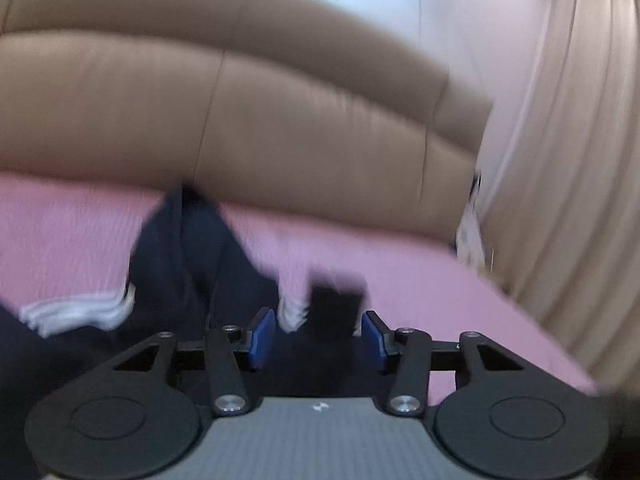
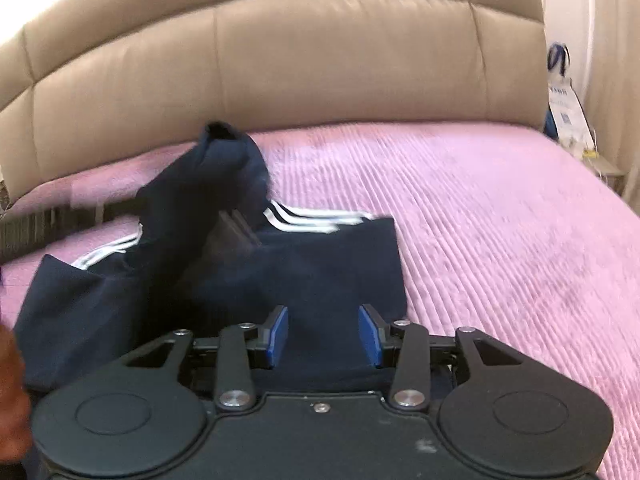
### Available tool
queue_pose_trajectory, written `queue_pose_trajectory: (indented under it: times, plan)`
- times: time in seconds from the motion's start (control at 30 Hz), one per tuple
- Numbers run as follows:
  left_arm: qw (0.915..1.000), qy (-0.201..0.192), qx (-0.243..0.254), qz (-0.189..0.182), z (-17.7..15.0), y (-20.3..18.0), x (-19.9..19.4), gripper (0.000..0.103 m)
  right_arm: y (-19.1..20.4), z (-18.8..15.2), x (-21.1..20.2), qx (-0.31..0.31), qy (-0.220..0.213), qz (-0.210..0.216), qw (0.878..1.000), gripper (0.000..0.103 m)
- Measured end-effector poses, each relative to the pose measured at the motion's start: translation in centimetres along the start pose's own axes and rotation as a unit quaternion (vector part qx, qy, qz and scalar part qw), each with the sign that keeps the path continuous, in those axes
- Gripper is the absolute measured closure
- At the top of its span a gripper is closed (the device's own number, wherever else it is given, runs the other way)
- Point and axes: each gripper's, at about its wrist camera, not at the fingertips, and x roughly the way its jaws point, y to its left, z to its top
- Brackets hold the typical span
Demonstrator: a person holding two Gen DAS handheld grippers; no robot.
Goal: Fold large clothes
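**Both grippers open over a dark garment on the pink bed**

Left wrist view: the left gripper (image 1: pixel 319 338) is seen with its blue pads parted, nothing pressed between them. Beyond the gap a navy garment (image 1: pixel 192 264) with white stripes is spread on the pink cover (image 1: pixel 420 280), one part rising in a peak toward the headboard (image 1: pixel 280 128). A dark scrap of fabric is seen just ahead of the pads (too blurred to tell whether it touches them). To the right, bare cover runs to the bed's edge, where a pale curtain (image 1: pixel 568 160) hangs.

Right wrist view: the right gripper (image 2: pixel 323 336) is likewise held open and empty, poised over the garment's (image 2: pixel 320 268) near edge. The cloth is bunched at left, with a raised fold near the headboard (image 2: pixel 320 60); its right edge is straight. Wide, clear cover (image 2: pixel 500 220) is left to the right, as far as a white bag (image 2: pixel 568 116) by the bed's corner.
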Motion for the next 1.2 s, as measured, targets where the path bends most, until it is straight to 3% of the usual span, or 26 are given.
queue_pose_trajectory:
  times: [0.07,0.2,0.33,0.47,0.53,0.6,0.77,0.9,0.97,1.03,1.13,1.2]
  plan:
    - [0.9994,0.020,-0.002,0.027,-1.8,1.6,-0.3,0.052,-0.4,0.1,1.0,0.014,0.009,0.019,1.000,0.024]
    - [0.9960,0.028,-0.040,0.075,-1.9,7.3,-2.2,0.052,-0.2,1.2,3.3,0.038,0.021,0.064,0.997,0.023]
    - [0.9883,0.033,-0.055,0.139,-1.7,11.6,-4.7,0.052,-1.6,2.5,7.0,0.094,0.041,0.074,0.992,0.022]
    - [0.9807,0.038,-0.083,0.173,-1.3,15.2,-6.6,0.053,-2.9,2.5,11.5,0.134,0.108,0.072,0.982,0.022]
    - [0.9788,0.039,-0.092,0.179,-1.2,16.1,-6.5,0.054,-3.1,1.6,12.2,0.154,0.130,0.104,0.974,0.045]
    - [0.9788,0.038,-0.095,0.178,-1.2,16.2,-6.6,0.054,-2.0,2.0,11.0,0.123,0.109,0.096,0.982,0.096]
    - [0.9837,0.030,-0.071,0.162,-0.4,14.6,-6.1,0.059,-1.0,4.5,5.3,0.067,0.001,0.072,0.995,0.098]
    - [0.9869,0.027,-0.046,0.152,0.7,13.1,-4.6,0.062,-2.0,5.1,2.8,0.047,-0.057,-0.005,0.997,0.098]
    - [0.9854,0.040,-0.034,0.162,0.6,12.8,-3.4,0.061,-2.9,4.4,3.7,0.055,-0.037,-0.026,0.997,0.098]
    - [0.9811,0.073,-0.028,0.177,-0.1,13.2,-1.8,0.061,-3.3,3.1,6.1,0.063,0.017,-0.029,0.997,0.097]
    - [0.9729,0.113,-0.033,0.199,-1.7,14.3,0.0,0.065,-2.5,1.0,10.6,0.010,0.096,-0.066,0.993,0.081]
    - [0.9732,0.115,-0.022,0.198,-2.0,14.2,0.0,0.067,-2.4,0.9,10.4,-0.004,0.091,-0.064,0.994,0.079]
